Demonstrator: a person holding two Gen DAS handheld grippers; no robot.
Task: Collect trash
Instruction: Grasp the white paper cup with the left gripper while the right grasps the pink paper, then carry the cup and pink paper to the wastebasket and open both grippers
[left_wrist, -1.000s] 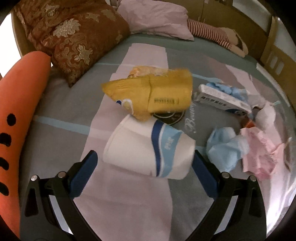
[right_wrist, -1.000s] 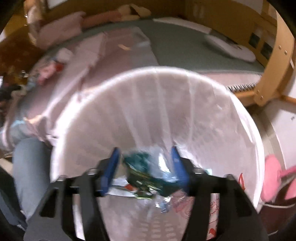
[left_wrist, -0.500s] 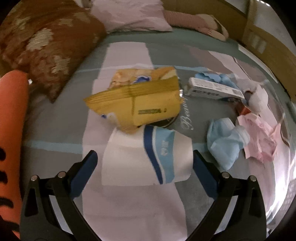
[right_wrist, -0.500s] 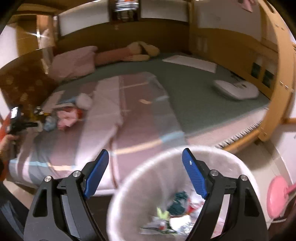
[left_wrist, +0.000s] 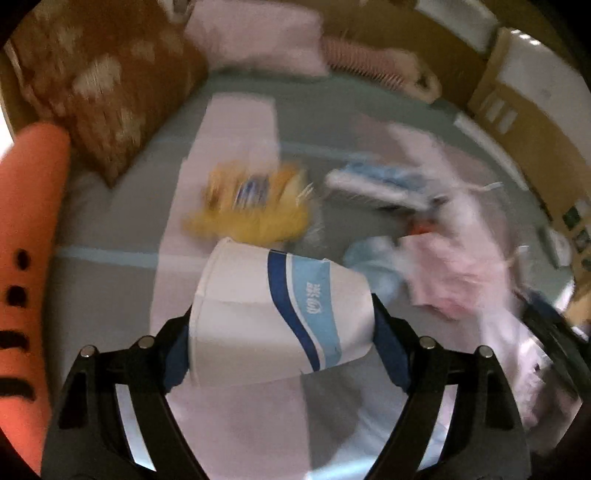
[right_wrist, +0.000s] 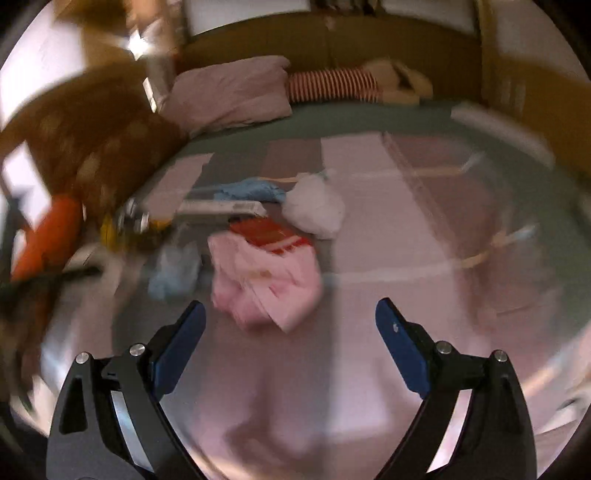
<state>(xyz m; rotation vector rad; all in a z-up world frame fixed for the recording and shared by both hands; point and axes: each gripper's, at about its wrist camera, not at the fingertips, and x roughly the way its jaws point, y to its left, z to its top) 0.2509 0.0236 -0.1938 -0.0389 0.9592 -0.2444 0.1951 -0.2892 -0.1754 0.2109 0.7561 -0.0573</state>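
On grey-pink bedspread (right_wrist: 369, 221), scattered litter, pillows (right_wrist: 229, 92) behind

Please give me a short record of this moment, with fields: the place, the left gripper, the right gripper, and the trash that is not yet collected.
place: bed with pillows
left gripper: jaws have just been closing; blue fingers press on a white paper cup lying sideways
right gripper: jaws have just been opening; nothing between them
trash left: yellow snack bag, pink paper, white wad, blue tissue
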